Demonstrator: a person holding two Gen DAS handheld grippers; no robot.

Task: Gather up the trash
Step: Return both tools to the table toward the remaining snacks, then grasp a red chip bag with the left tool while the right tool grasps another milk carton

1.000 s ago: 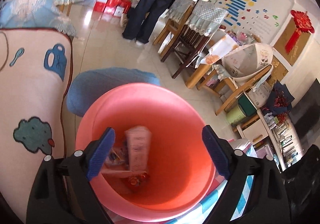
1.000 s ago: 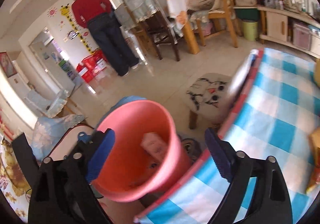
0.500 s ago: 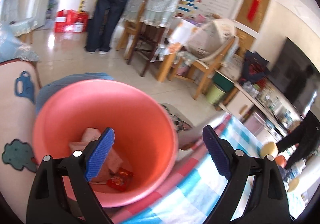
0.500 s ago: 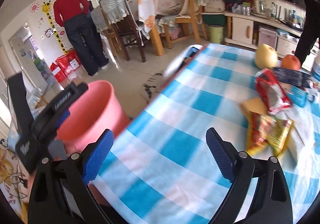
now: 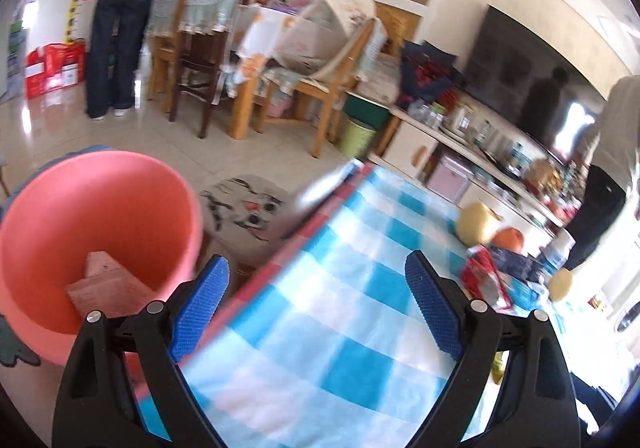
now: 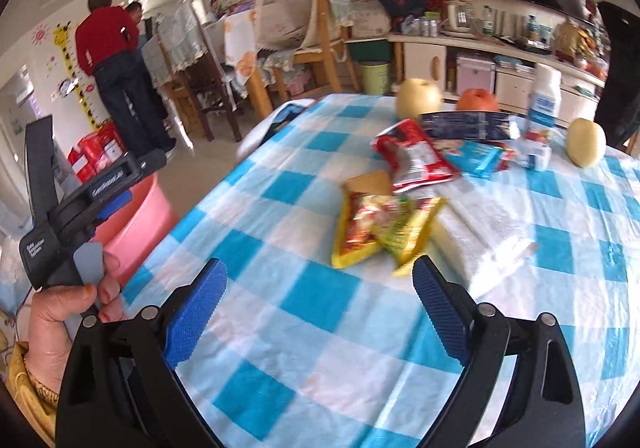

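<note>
Left wrist view: the left gripper point(image 5: 316, 288) is seen with jaws apart and empty, between the pink bin point(image 5: 100, 232) at lower left and the checked surface point(image 5: 340, 328).

Right wrist view: the right gripper point(image 6: 320, 296) is likewise spread and empty. The yellow snack wrappers point(image 6: 380, 232) at centre could be nudged away, or the pear point(image 6: 418, 98) knocked, by a hasty reach.

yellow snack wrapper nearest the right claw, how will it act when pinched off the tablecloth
The yellow snack wrapper looks thin, crumpled and flat, so probably floppy and very light. Its glossy film may slip between the pads. Lying flush on the tablecloth, it will likely slide or bunch before lifting.
</note>
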